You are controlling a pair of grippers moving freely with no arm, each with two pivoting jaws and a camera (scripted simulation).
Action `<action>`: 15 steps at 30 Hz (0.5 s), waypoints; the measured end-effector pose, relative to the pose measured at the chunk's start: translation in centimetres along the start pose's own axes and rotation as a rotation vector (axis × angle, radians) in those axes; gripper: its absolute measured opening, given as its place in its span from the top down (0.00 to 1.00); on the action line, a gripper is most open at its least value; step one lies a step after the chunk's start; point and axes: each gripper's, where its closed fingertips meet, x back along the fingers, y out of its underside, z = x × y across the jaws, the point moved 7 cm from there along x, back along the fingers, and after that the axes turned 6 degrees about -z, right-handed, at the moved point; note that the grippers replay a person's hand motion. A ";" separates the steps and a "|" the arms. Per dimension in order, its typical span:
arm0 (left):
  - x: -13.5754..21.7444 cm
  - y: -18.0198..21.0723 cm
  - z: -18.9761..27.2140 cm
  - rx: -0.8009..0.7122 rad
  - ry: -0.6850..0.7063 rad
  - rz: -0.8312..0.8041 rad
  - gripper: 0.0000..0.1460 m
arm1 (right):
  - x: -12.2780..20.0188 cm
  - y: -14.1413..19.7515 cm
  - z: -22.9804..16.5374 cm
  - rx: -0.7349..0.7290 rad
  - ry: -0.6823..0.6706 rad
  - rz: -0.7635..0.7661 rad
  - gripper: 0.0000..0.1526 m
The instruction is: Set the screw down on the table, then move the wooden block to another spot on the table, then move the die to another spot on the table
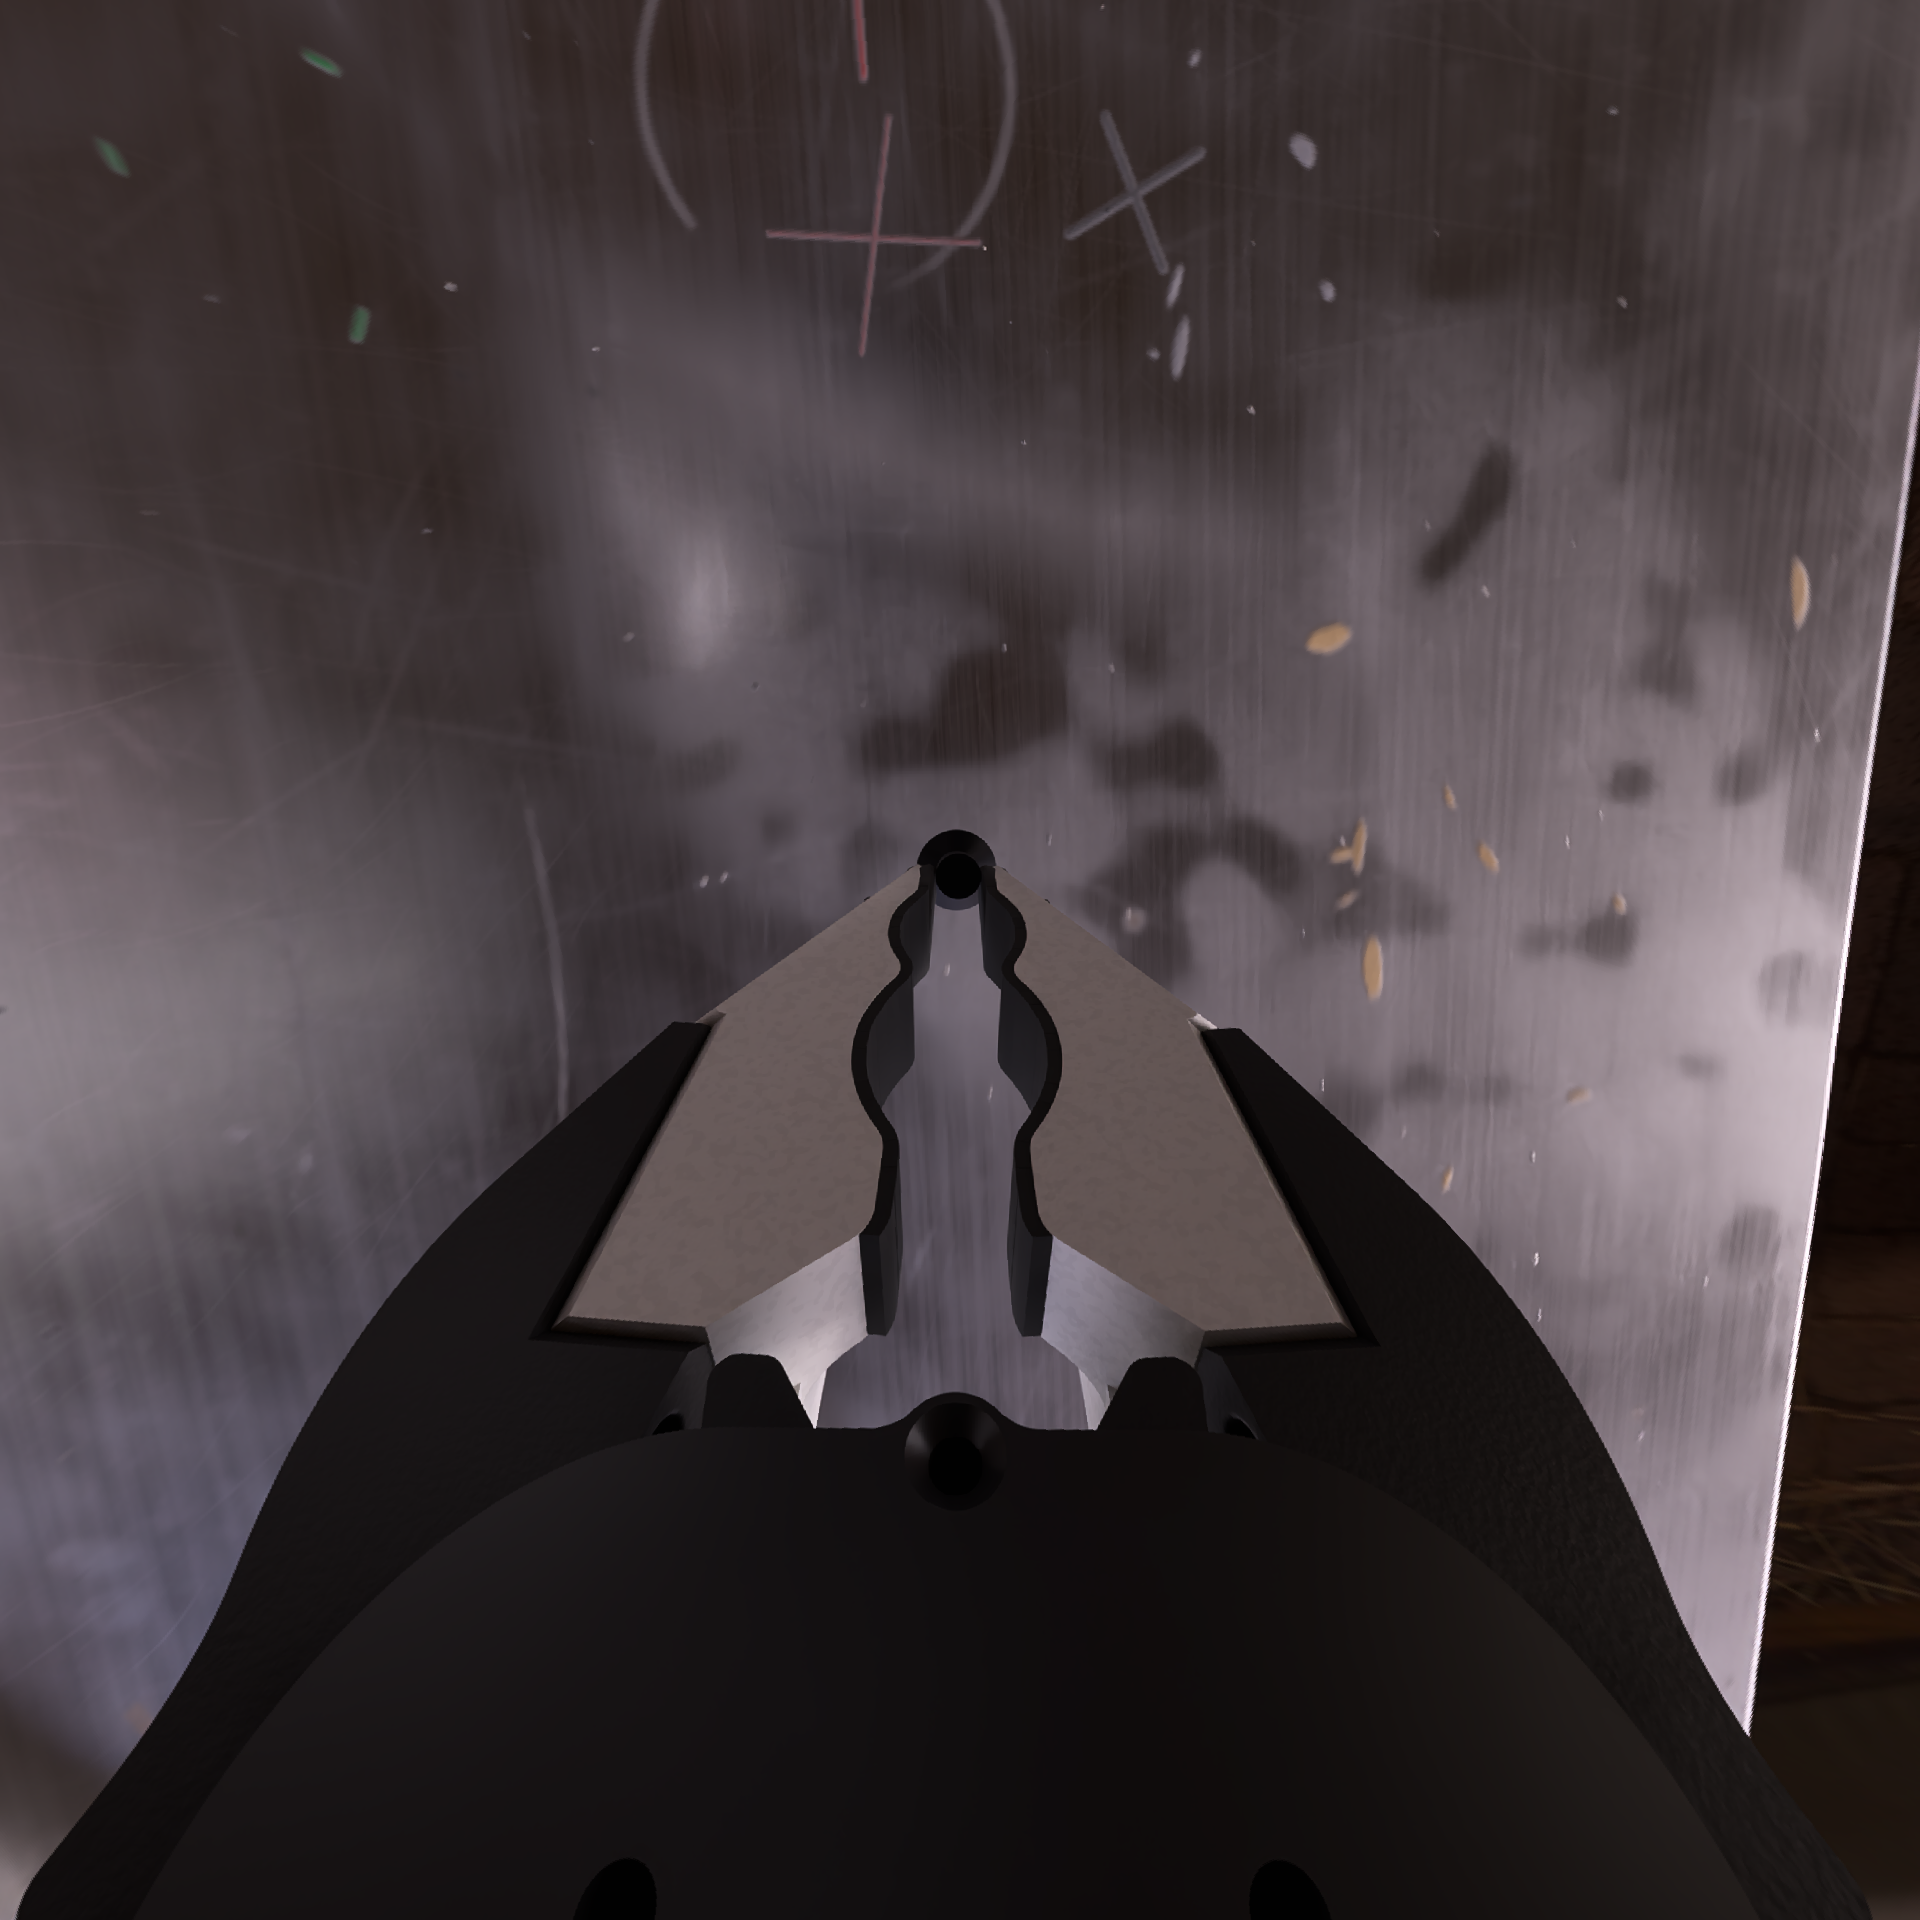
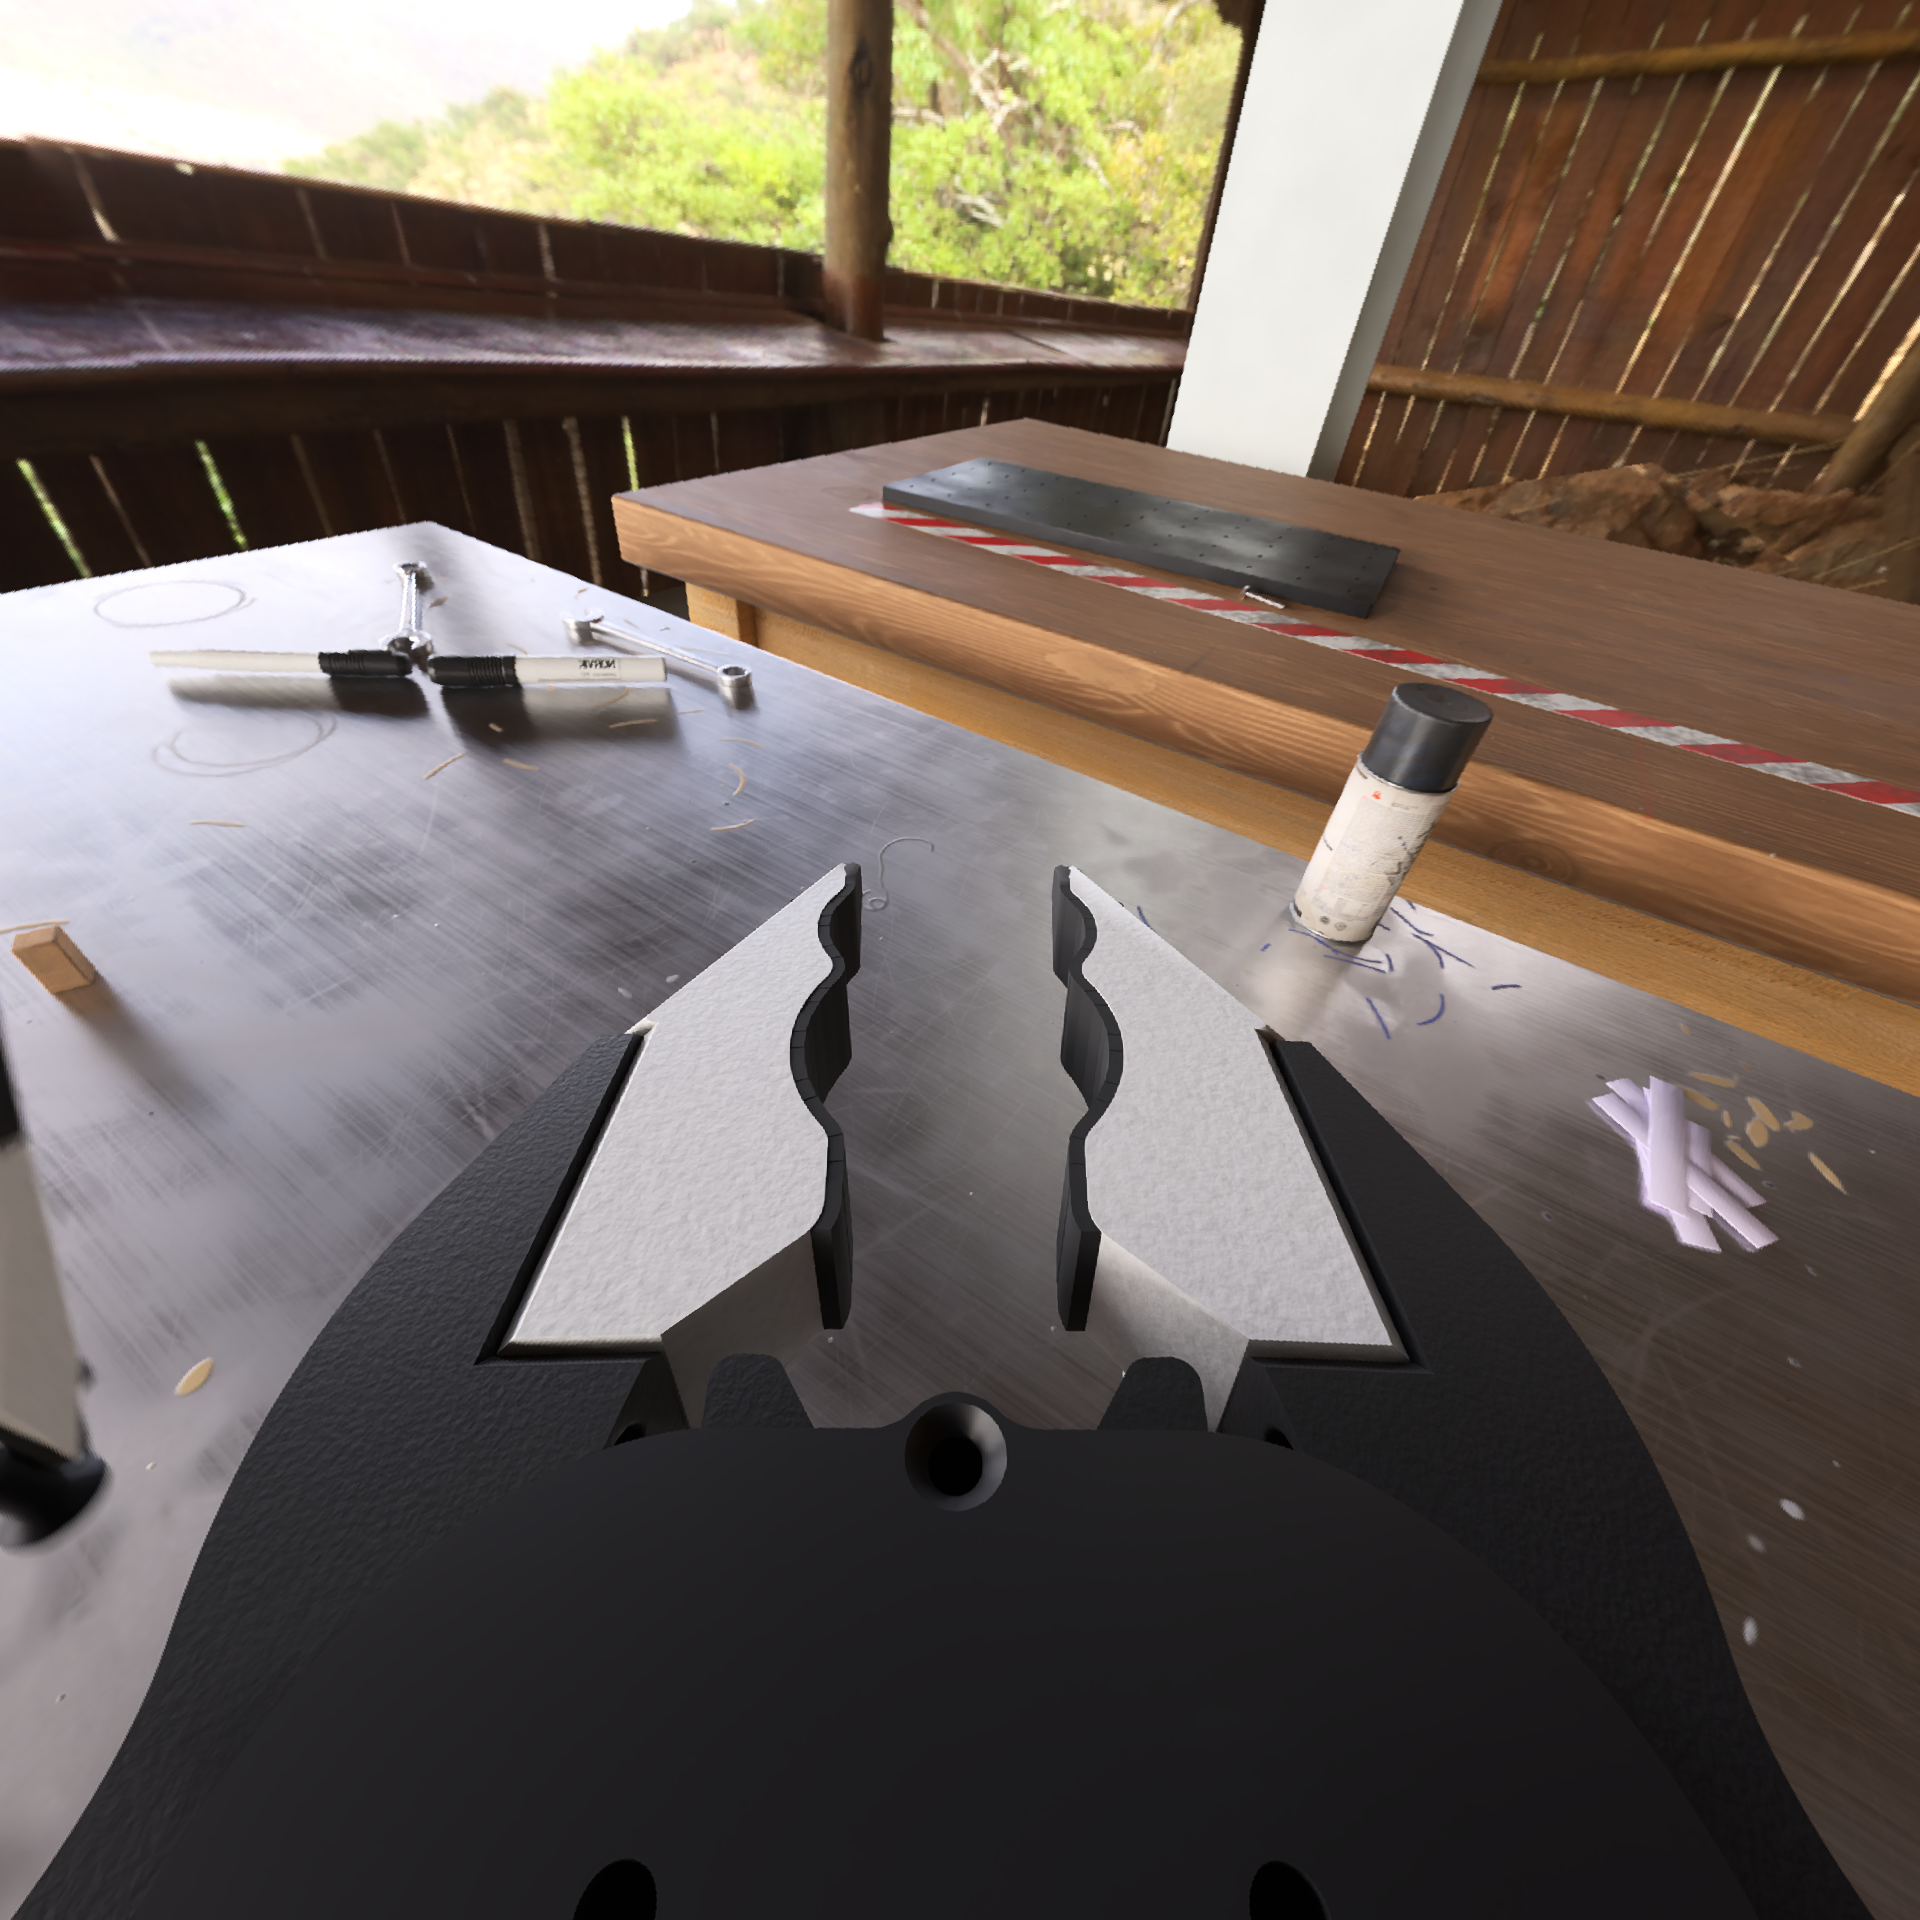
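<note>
In the left wrist view my left gripper [image 1: 956, 891] is shut on a small black screw [image 1: 955, 858], which sticks out at the fingertips just above the scratched metal table [image 1: 416, 623]. In the right wrist view my right gripper [image 2: 956, 894] is open and empty, held low over the same table [image 2: 364, 935]. A small wooden block [image 2: 57, 961] lies on the table at the far left, well apart from the right gripper. No die shows in either view.
Two white markers [image 2: 416, 665] and two wrenches [image 2: 665, 649] lie at the table's far left. A spray can [image 2: 1371, 821] stands at the right edge, with white strips [image 2: 1683, 1174] nearer. A wooden bench [image 2: 1558, 665] carrying a black plate [image 2: 1143, 530] adjoins. The table's right edge [image 1: 1849, 935] is close to the left gripper.
</note>
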 end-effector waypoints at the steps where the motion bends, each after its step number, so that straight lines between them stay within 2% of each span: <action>1: -1.1 -0.6 -0.1 0.020 0.023 -0.013 0.95 | 0.2 -0.1 0.2 -0.005 0.005 0.008 0.76; 5: -3.8 -1.5 -0.8 0.084 0.077 -0.037 0.95 | 0.4 -0.2 0.4 -0.015 0.002 0.014 0.77; 15: -5.5 -1.9 -0.7 0.067 0.096 -0.031 0.95 | 0.4 -0.2 0.2 -0.020 -0.024 0.005 0.77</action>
